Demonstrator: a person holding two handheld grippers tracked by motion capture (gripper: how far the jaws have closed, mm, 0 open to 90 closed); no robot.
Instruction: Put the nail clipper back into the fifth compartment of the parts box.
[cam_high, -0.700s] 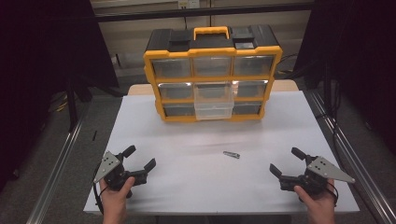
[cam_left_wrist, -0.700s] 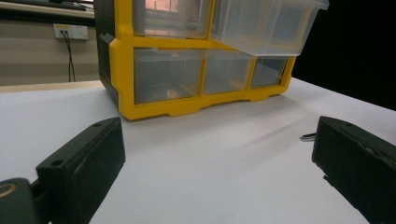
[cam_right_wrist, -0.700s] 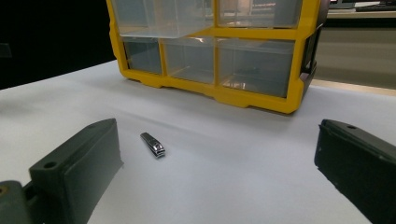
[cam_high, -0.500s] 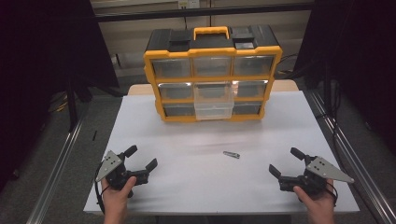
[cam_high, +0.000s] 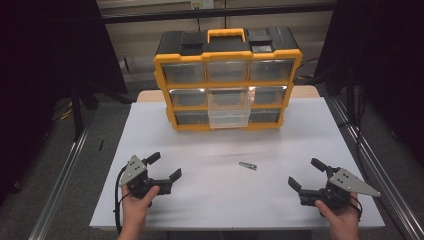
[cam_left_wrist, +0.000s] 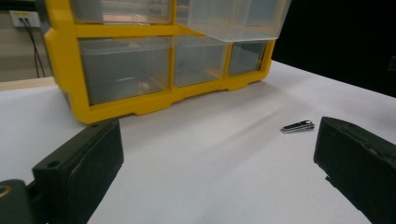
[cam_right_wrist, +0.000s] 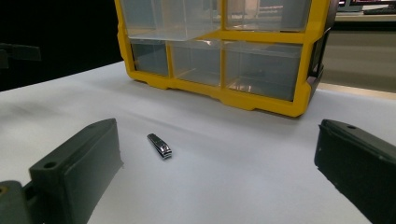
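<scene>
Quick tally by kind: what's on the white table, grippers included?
Yellow-and-black plastic drawer organiser: 1
Clear plastic drawer pulled out of it, middle row: 1
Small silver metal nail clipper: 1
Black two-jaw grippers, both open: 2 (left gripper, right gripper)
Total: 5

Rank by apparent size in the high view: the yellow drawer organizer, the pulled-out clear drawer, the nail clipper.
1. Yellow drawer organizer, by far the largest.
2. Pulled-out clear drawer, in the organizer's middle column.
3. Nail clipper, a small metal piece lying on the white table between the open grippers.
</scene>
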